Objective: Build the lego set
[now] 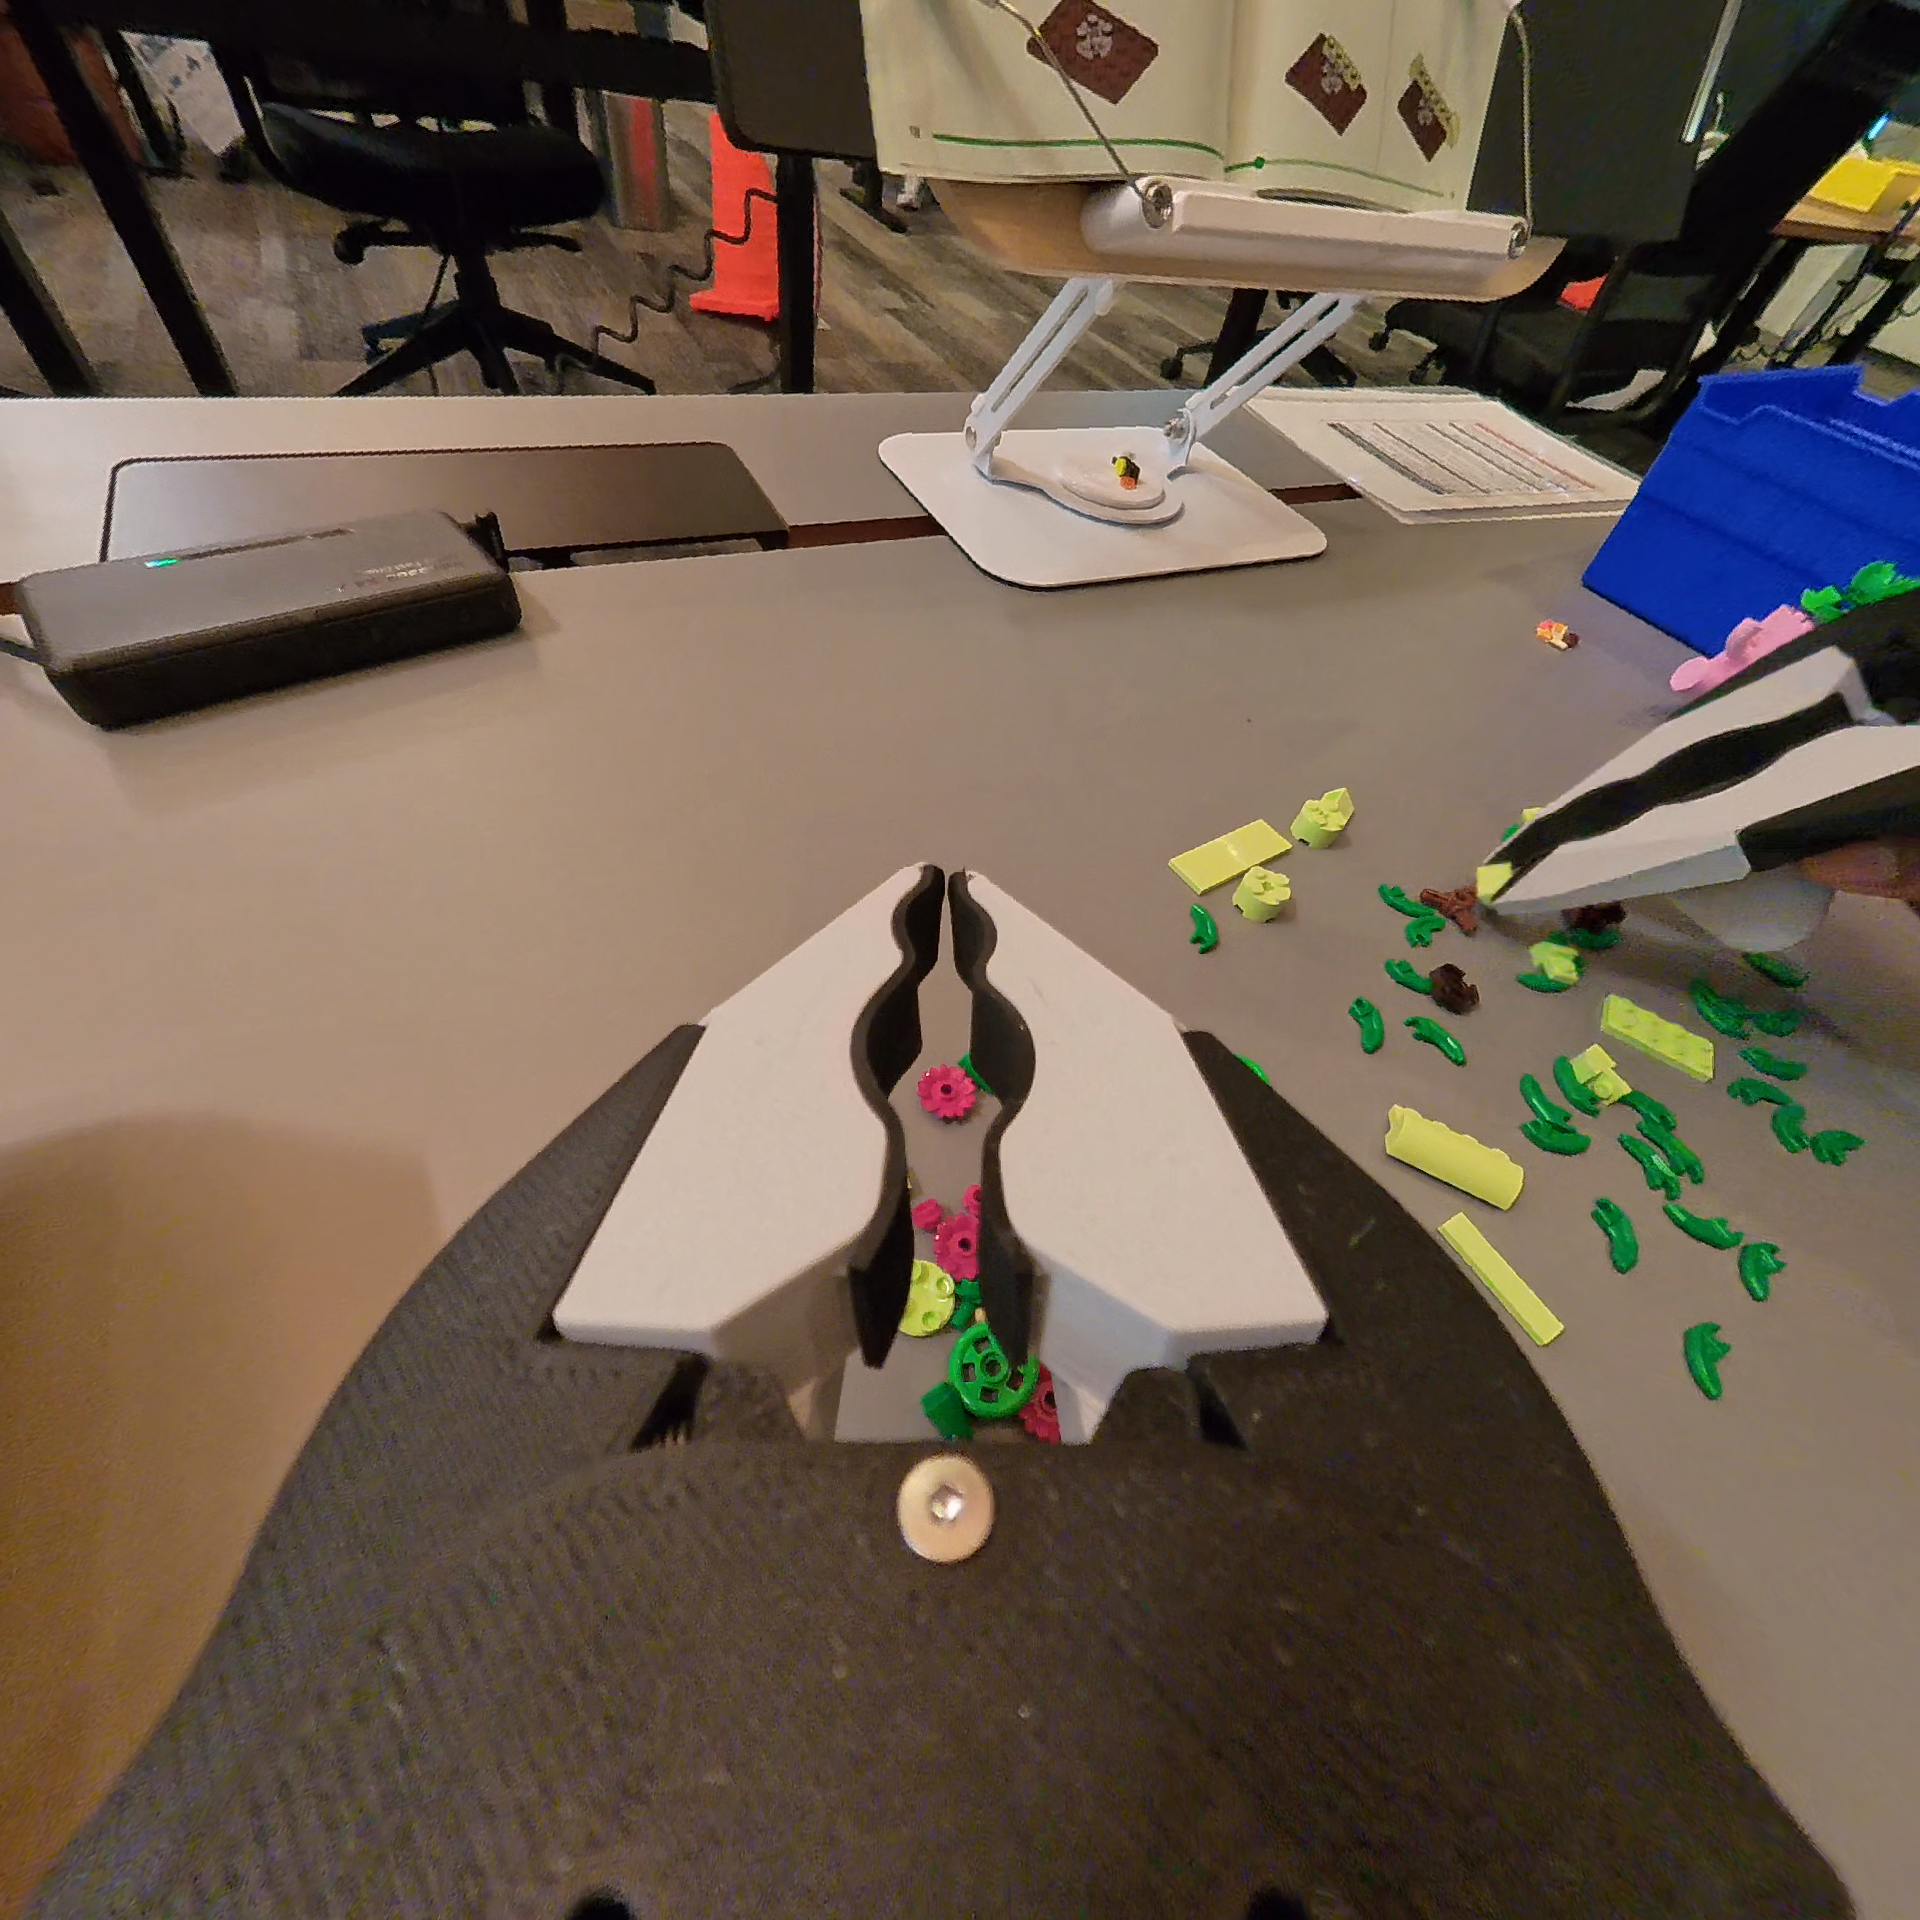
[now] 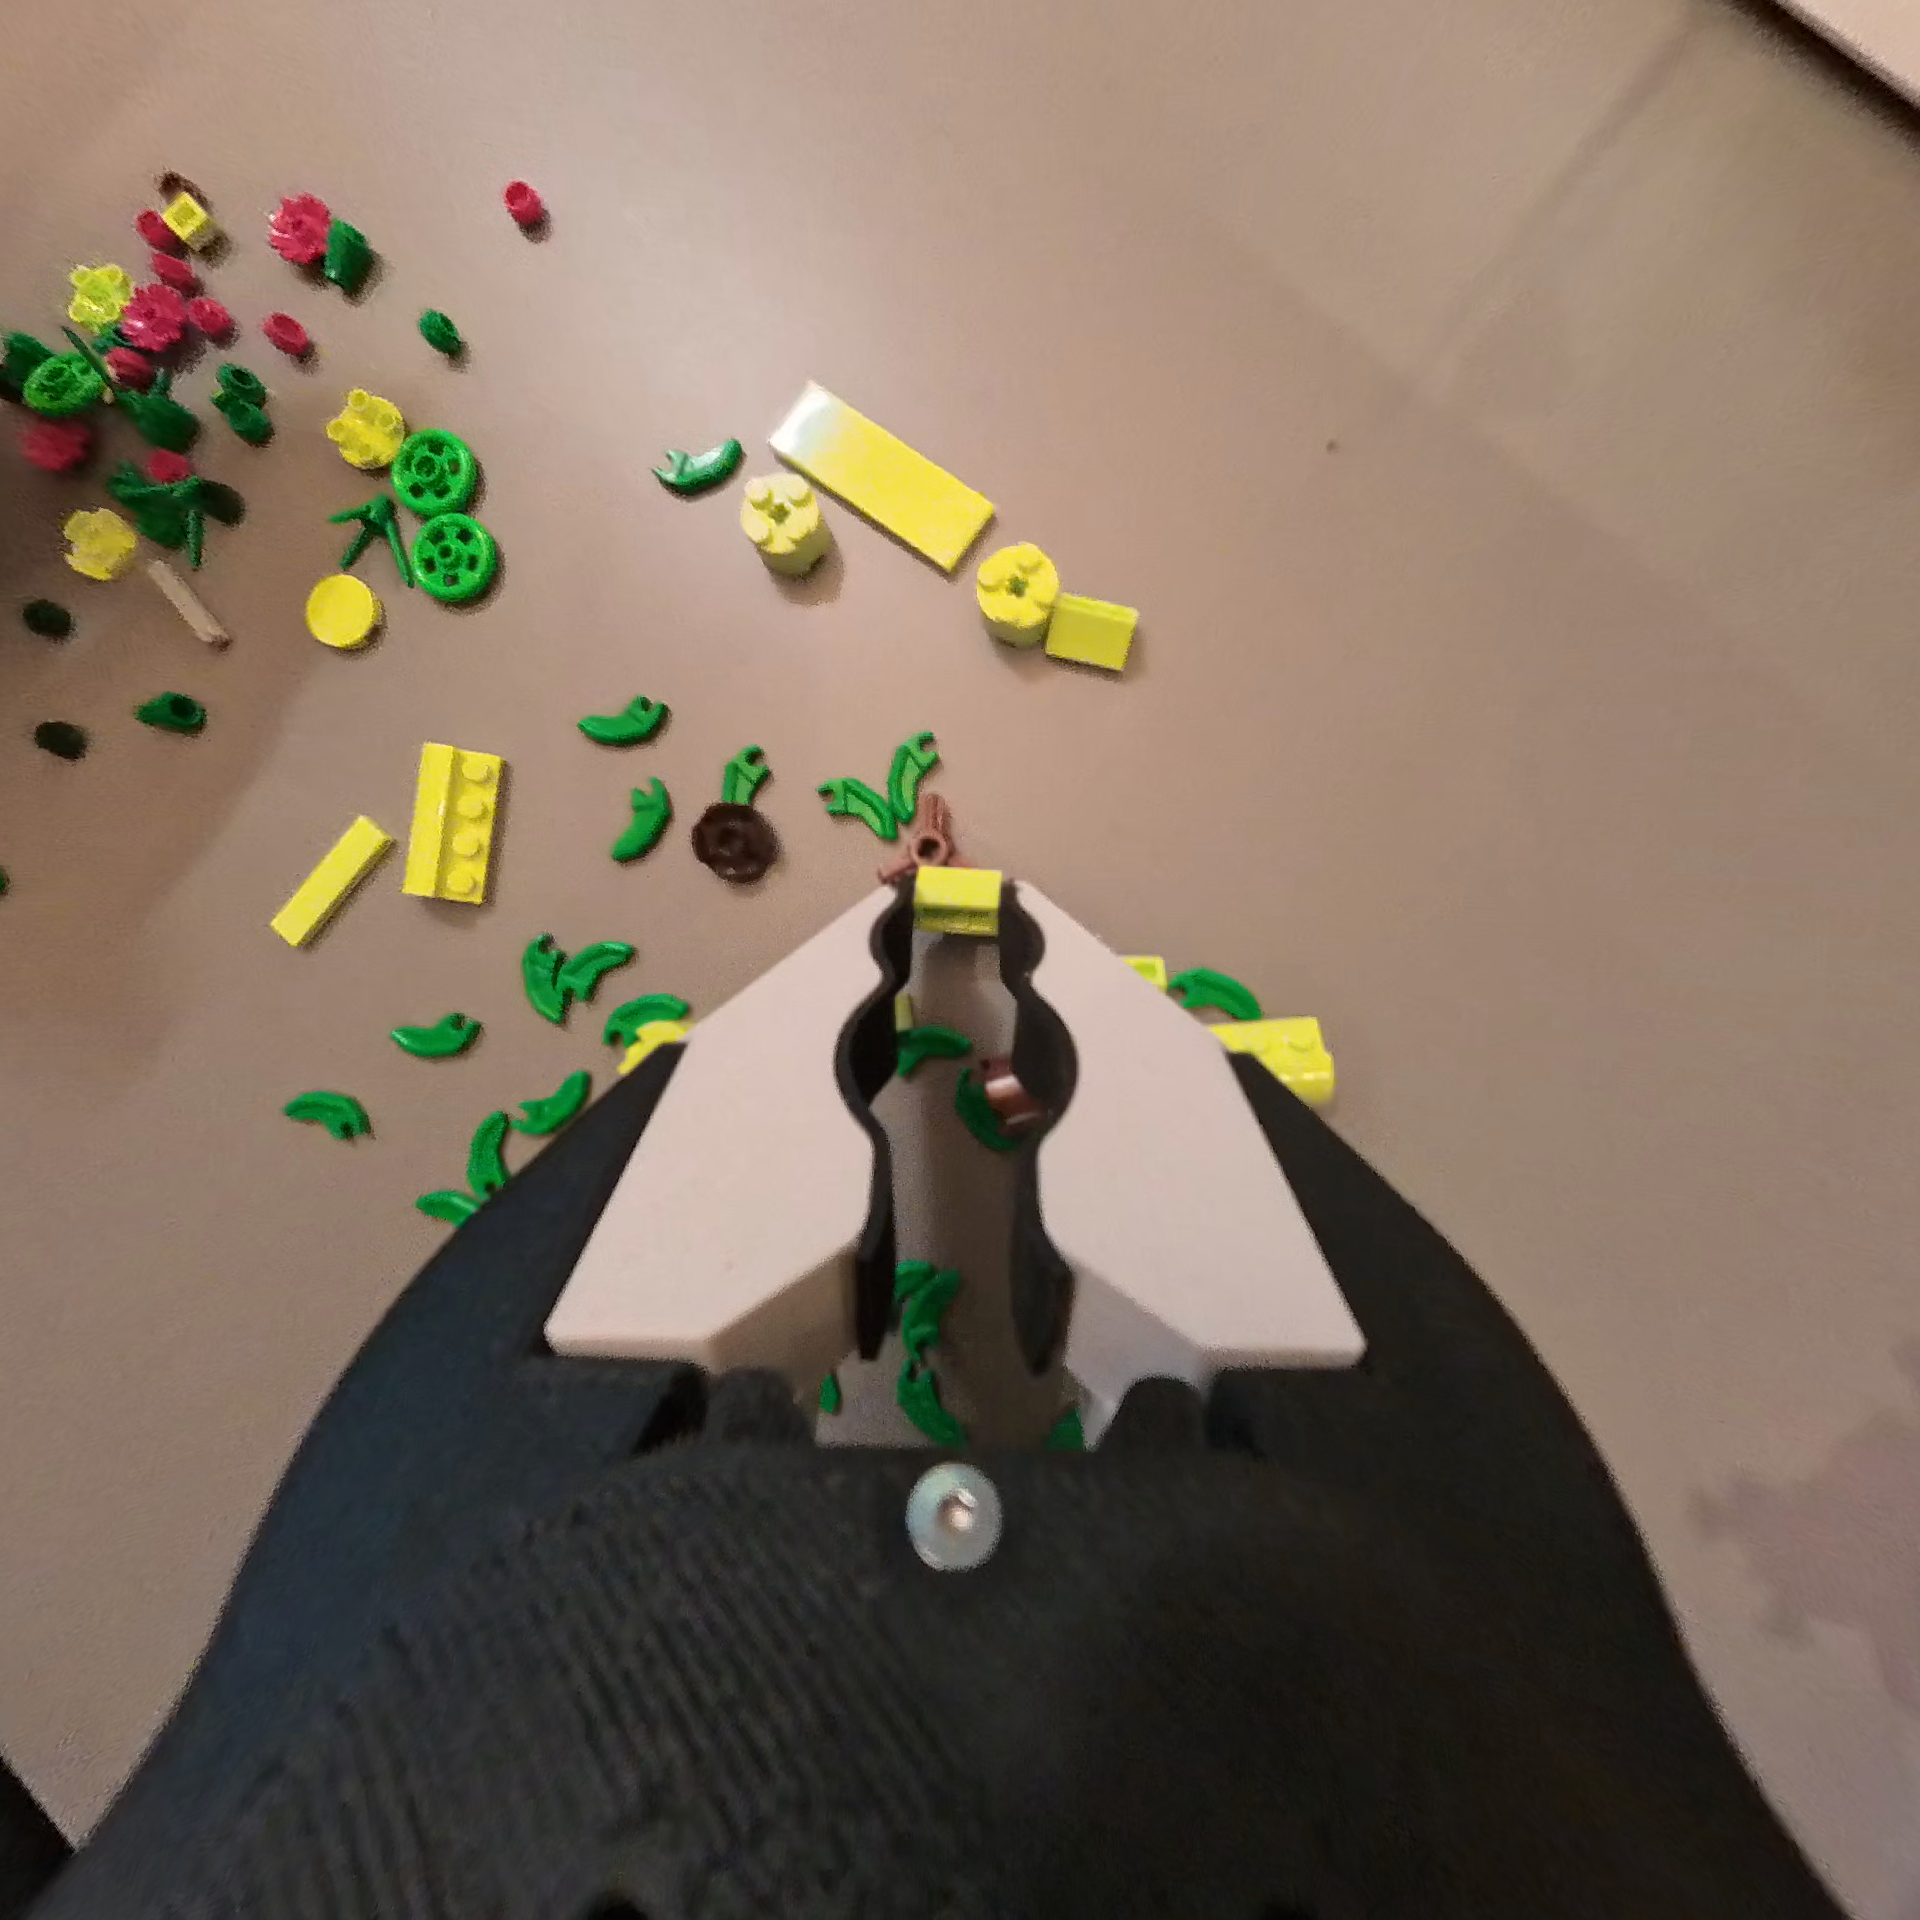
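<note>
My right gripper (image 2: pixel 957 902) is shut on a small lime brick (image 2: pixel 957 896), held just above the grey table beside a brown branch piece (image 2: pixel 932 844). It also shows at the right of the left wrist view (image 1: pixel 1493 881), tips down among the scattered pieces. My left gripper (image 1: pixel 940 878) is shut and empty, hovering over magenta flowers (image 1: pixel 947 1092) and a green wheel piece (image 1: pixel 989 1371). Lime tiles (image 2: pixel 881 476), lime round bricks (image 2: pixel 784 520), a lime plate (image 2: pixel 454 823) and several green leaf pieces (image 2: pixel 621 721) lie loose on the table.
A white stand (image 1: pixel 1101 509) holds the open instruction booklet (image 1: pixel 1174 94) at the back. A black box (image 1: pixel 260 613) sits back left, a blue bin (image 1: pixel 1766 509) back right. A pink and green build (image 1: pixel 1756 634) lies by the bin. Tip to tip, the grippers are about 20 cm apart. The left gripper is farther from the lime plate (image 2: pixel 454 823), some 15 cm, than the right, some 10 cm. Seen from the left wrist view (image 1: pixel 1462 1143) as well.
</note>
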Demonstrator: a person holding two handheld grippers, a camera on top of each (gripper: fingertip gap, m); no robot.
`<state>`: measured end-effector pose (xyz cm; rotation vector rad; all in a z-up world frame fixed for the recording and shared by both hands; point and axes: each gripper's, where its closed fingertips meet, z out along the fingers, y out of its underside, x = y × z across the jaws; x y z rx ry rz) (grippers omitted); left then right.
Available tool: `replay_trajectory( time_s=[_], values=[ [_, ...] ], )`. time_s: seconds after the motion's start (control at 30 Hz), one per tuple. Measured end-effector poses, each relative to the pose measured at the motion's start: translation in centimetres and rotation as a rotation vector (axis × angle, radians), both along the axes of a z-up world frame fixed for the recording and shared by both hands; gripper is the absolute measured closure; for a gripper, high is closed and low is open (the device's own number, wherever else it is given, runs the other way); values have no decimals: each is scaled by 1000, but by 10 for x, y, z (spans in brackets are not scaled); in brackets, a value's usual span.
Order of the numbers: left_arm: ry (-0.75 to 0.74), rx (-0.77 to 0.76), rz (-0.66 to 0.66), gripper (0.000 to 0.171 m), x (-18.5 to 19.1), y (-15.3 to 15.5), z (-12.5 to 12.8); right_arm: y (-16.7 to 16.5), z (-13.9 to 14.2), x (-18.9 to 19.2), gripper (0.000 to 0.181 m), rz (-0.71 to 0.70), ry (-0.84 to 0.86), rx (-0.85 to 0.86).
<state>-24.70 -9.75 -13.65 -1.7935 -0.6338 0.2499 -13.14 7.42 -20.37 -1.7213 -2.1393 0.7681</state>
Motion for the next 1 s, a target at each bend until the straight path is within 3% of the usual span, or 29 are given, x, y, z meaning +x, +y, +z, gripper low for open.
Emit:
replay_trajectory(
  time_s=[0.2,0.33,0.5,0.7,0.8,1.0],
  values=[
    [-2,-6,-5,171,1,2,-2,-12,3,10,167,24,4,-162],
    [-1,-8,-5,171,1,2,-2,-5,2,8,158,3,27,-106],
    [-3,-1,-5,171,1,1,-1,-1,25,13,165,-25,100,-148],
    [-4,-3,-12,171,2,3,-2,-18,4,30,157,57,21,-75],
    [1,-6,-12,171,3,4,-1,-15,-6,29,166,61,-4,-31],
    [-4,3,-11,171,2,3,-1,-19,10,28,169,65,51,-84]
  ],
)
